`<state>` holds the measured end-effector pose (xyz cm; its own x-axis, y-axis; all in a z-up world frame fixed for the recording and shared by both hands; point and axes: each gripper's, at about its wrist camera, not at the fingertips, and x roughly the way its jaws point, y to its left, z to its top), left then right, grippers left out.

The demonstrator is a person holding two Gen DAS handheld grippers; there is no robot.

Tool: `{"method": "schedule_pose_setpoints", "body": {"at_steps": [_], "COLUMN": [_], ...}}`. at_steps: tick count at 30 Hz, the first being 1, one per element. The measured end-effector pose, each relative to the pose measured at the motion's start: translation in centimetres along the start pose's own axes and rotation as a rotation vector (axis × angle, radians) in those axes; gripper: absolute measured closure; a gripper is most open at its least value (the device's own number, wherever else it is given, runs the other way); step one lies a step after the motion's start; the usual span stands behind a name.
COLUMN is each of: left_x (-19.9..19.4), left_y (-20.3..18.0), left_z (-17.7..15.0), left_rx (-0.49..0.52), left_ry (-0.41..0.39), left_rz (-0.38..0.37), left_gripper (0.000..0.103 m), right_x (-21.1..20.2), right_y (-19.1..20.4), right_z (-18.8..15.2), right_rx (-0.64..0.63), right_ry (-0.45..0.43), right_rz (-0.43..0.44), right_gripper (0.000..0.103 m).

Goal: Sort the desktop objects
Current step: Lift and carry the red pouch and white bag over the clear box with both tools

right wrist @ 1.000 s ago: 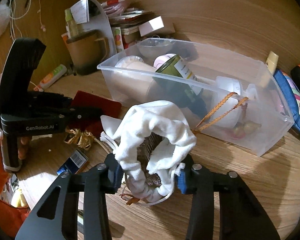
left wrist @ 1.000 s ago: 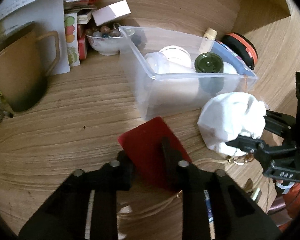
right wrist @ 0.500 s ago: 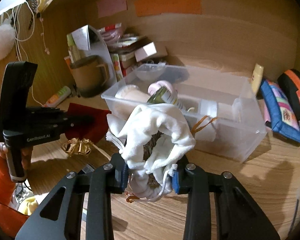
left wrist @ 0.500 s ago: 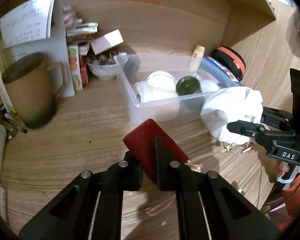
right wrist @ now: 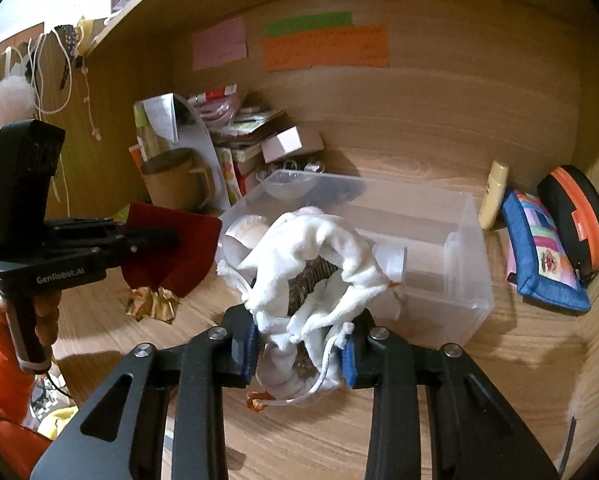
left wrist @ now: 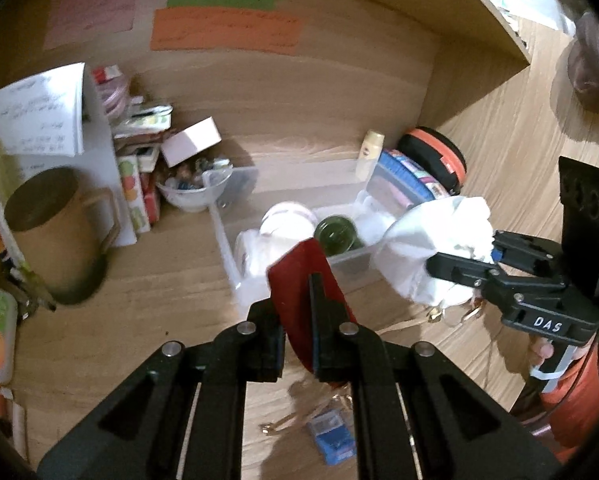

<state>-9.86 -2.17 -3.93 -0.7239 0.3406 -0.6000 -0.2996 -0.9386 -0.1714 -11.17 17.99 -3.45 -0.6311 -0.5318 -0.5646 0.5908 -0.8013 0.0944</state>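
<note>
My left gripper [left wrist: 297, 292] is shut on a flat red pouch [left wrist: 299, 280] and holds it in the air in front of the clear plastic bin [left wrist: 235, 276]. In the right wrist view the left gripper [right wrist: 171, 236] and the red pouch [right wrist: 175, 252] show left of the bin [right wrist: 459, 272]. My right gripper [right wrist: 299, 344] is shut on a white drawstring bag [right wrist: 311, 256] with brown contents, held above the desk before the bin. In the left wrist view the right gripper [left wrist: 435, 260] and the bag [left wrist: 431, 256] are on the right. The bin holds white jars and a green-lidded jar [left wrist: 335, 234].
A brown mug [left wrist: 55, 232], books, a bowl of beads [left wrist: 191, 192] and a small box [left wrist: 191, 140] stand back left. A cream tube [right wrist: 495, 192], a blue pouch [right wrist: 539, 252] and an orange-black case [right wrist: 575, 216] lie right of the bin. A gold ribbon [right wrist: 151, 304] and a blue card [left wrist: 331, 436] lie on the desk.
Both grippers have risen from the desk with their loads. The red pouch has been lifted and tilted on edge. The white bag has been lifted toward the bin.
</note>
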Motion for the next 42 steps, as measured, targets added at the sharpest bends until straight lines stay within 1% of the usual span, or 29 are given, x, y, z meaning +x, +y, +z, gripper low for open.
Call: {"method": "schedule_pose_setpoints", "body": {"at_steps": [3,8,12,13,14,15,16,17,19,22,23,24,26,28,29,30,31,33,35,36,37,38,39,40,42], "left_x": [0.5,1.6,2.1,2.2,2.3,2.3,2.4,2.4,2.5,2.4,2.4,2.5,2.7,3.4,3.9,4.6,5.1,6.4,7.9,8.3,8.8,9.2,9.4,9.7,9.7], "left_y": [-0.5,-1.0,-1.0,-1.0,-1.2,-1.5,-1.7,-2.1,-2.8,-4.1,-4.4,-4.8,-5.4,-6.0,-6.2,-6.5,-6.7,-7.3,-7.6,-7.6,-7.5,-7.4,-7.4,-7.4,-7.3], "left_z": [1.1,2.1,1.4,0.9,0.6,0.0,-0.3,-0.8,-1.5,-2.5,-2.6,-2.9,-3.1,-3.3,-3.4,-3.5,-3.5,-3.6,-3.6,-3.5,-3.5,-3.5,-3.6,-3.7,-3.8], "left_rx": [-0.005,-0.008,-0.024,-0.025,-0.022,-0.006,0.009,0.03,0.062,0.118,0.129,0.143,0.164,0.19,0.195,0.201,0.208,0.234,0.254,0.255,0.253,0.251,0.25,0.253,0.25], "left_ry": [-0.003,0.008,0.046,0.064,0.076,0.085,0.088,0.093,0.103,0.109,0.112,0.12,0.127,0.153,0.169,0.196,0.214,0.249,0.278,0.286,0.299,0.31,0.326,0.347,0.337], "left_rz": [-0.034,-0.064,-0.105,-0.127,-0.133,-0.126,-0.117,-0.104,-0.103,-0.101,-0.108,-0.124,-0.132,-0.142,-0.153,-0.173,-0.184,-0.164,-0.104,-0.093,-0.085,-0.095,-0.106,-0.109,-0.098], "left_gripper": [0.094,0.094,0.094,0.093,0.09,0.085,0.076,0.071,0.052,0.038,0.036,0.029,0.025,0.021,0.019,0.016,0.015,0.015,0.015,0.019,0.036,0.048,0.071,0.078,0.079], "right_x": [-0.1,0.2,0.1,0.2,0.1,0.1,0.1,0.0,-0.2,-0.2,0.0,0.0,0.1,0.1,0.1,0.1,0.1,0.1,0.2,0.2,0.3,0.3,0.3,0.4,0.5], "right_y": [-0.5,-1.2,-1.5,-1.6,-1.6,-1.7,-1.6,-1.6,-1.5,-1.3,-1.2,-1.2,-1.2,-1.2,-1.2,-1.2,-1.2,-1.2,-1.2,-1.2,-1.3,-1.3,-1.5,-1.6,-1.7], "right_z": [0.6,1.6,2.0,2.0,2.1,2.2,2.2,2.3,2.5,2.8,2.8,2.9,2.9,2.9,2.9,2.9,2.9,2.9,2.9,2.9,2.9,2.9,2.8,2.7,2.6], "right_rx": [0.014,0.033,0.034,0.036,0.035,0.035,0.034,0.034,0.029,0.018,0.016,0.017,0.017,0.017,0.017,0.017,0.017,0.019,0.019,0.02,0.021,0.021,0.025,0.032,0.031], "right_ry": [-0.02,-0.031,-0.036,-0.036,-0.034,-0.037,-0.038,-0.043,-0.05,-0.056,-0.053,-0.052,-0.051,-0.052,-0.051,-0.052,-0.051,-0.051,-0.05,-0.049,-0.049,-0.049,-0.049,-0.048,-0.047], "right_rz": [0.011,0.041,0.053,0.055,0.059,0.058,0.061,0.062,0.063,0.061,0.063,0.062,0.06,0.058,0.059,0.057,0.056,0.057,0.056,0.056,0.056,0.049,0.053,0.06,0.06], "right_gripper": [0.075,0.077,0.078,0.078,0.078,0.078,0.078,0.078,0.079,0.079,0.079,0.079,0.079,0.079,0.079,0.079,0.079,0.079,0.079,0.079,0.079,0.079,0.079,0.079,0.079]}}
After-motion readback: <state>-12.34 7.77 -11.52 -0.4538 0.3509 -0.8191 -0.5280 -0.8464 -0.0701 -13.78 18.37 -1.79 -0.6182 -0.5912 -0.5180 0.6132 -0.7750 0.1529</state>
